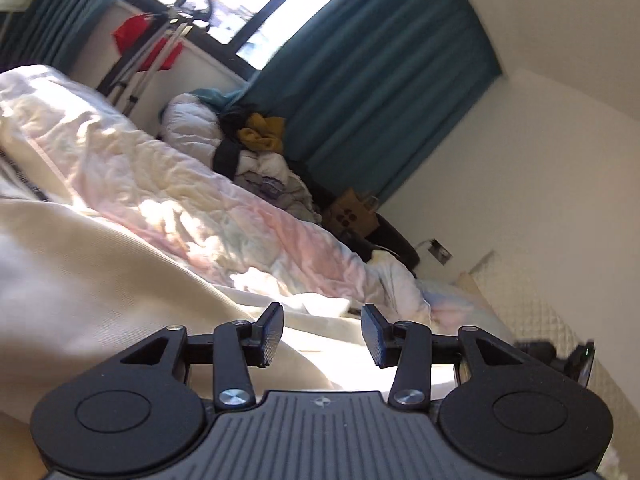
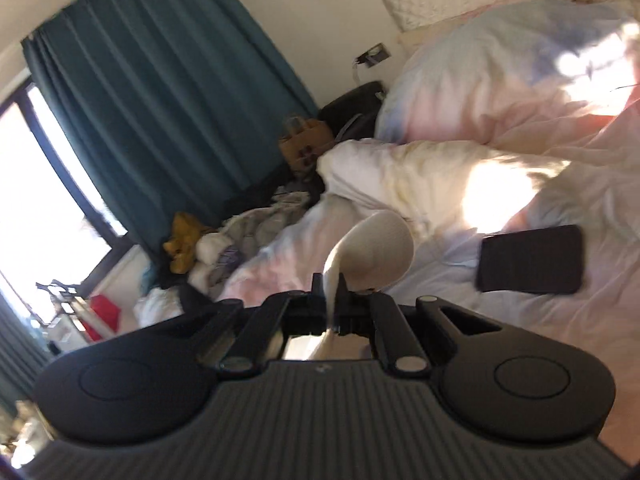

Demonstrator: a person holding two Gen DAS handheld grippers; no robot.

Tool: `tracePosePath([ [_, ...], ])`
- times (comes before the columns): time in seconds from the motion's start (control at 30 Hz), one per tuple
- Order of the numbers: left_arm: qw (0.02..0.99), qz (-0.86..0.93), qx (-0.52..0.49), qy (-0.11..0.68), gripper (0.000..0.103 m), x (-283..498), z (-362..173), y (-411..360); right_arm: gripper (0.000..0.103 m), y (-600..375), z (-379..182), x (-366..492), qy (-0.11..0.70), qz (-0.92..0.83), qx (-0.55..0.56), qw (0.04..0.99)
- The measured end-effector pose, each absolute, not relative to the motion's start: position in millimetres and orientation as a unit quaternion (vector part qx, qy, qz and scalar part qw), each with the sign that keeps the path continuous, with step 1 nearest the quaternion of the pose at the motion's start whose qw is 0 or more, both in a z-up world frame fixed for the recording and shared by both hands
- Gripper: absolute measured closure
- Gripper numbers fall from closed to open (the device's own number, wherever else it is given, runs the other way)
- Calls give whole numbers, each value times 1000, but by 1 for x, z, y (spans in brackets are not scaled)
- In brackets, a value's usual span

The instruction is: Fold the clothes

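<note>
Right gripper (image 2: 331, 300): pinching a fold of cream cloth (image 2: 376, 240); its fingers are pressing together on the fabric, which is curling up in a loop just beyond the tips and is also showing below them, behind the linkage.
Left gripper (image 1: 322, 334): spreading wide, holding nothing; its fingers (image 1: 269, 336) are hovering over the cream cloth (image 1: 100, 280), and whether they are touching it cannot be told.
Cloth: lying across the bed in the left wrist view, filling the lower left and running under the left gripper, part of it sitting in bright sun.
Duvet (image 1: 168, 184): pastel pink, blue and white, lying rumpled on the bed beyond the cloth; in the right wrist view it is spreading under and around the pinched fold (image 2: 500, 128).
Phone (image 2: 530, 259): dark and flat, lying on the duvet to the right of the right gripper, apart from the cloth loop.
Clothes pile (image 1: 256, 156): sitting at the far edge of the bed beside the curtain, with a mustard piece (image 1: 262, 134) lying on top; it is also showing in the right wrist view (image 2: 224, 248).
Curtain (image 1: 380, 80): teal, hanging beside the window (image 1: 248, 4).
Paper bag (image 1: 352, 214): brown, standing on the floor between bed and wall.
Drying rack (image 1: 160, 48): standing by the window, carrying red items.
Headboard (image 1: 532, 308): quilted, cream, standing against the wall to the right.
</note>
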State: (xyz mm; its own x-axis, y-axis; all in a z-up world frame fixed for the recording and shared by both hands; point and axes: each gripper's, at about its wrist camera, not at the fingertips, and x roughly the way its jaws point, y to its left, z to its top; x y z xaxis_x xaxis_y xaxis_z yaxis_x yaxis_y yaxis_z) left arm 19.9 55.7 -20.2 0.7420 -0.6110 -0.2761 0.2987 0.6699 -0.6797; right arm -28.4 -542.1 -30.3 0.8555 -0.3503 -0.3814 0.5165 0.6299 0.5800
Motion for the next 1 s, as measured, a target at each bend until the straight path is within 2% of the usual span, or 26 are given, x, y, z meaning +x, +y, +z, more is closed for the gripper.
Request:
tracePosePath([
  [0.1, 865, -167, -394, 263, 40, 11, -16, 124, 97, -570, -65, -26, 185, -265, 440, 838],
  [0.17, 860, -92, -425, 266, 39, 0, -14, 165, 97, -584, -88, -27, 223, -268, 488, 800],
  [0.27, 861, -5, -432, 267, 39, -19, -7, 218, 97, -594, -111, -29, 237, -268, 540, 761],
  [0.5, 831, 163, -454, 277, 33, -32, -2, 330, 97, -586, -116, -32, 243, -273, 538, 759],
  [0.67, 799, 157, -488, 313, 35, -7, -23, 371, 97, -588, -113, -24, 242, -277, 520, 771],
  [0.7, 791, 152, -503, 313, 42, -3, -28, 376, 97, -587, -111, -22, 241, -276, 515, 775],
  [0.73, 789, 150, -510, 308, 63, 0, -30, 379, 97, -586, -108, -21, 235, -271, 508, 783],
  [0.8, 790, 149, -514, 298, 88, 4, -28, 381, 97, -583, -101, -18, 224, -260, 495, 798],
  [1.0, 808, 132, -509, 266, 93, -21, 2, 369, 97, -570, -65, -27, 146, -250, 428, 856],
])
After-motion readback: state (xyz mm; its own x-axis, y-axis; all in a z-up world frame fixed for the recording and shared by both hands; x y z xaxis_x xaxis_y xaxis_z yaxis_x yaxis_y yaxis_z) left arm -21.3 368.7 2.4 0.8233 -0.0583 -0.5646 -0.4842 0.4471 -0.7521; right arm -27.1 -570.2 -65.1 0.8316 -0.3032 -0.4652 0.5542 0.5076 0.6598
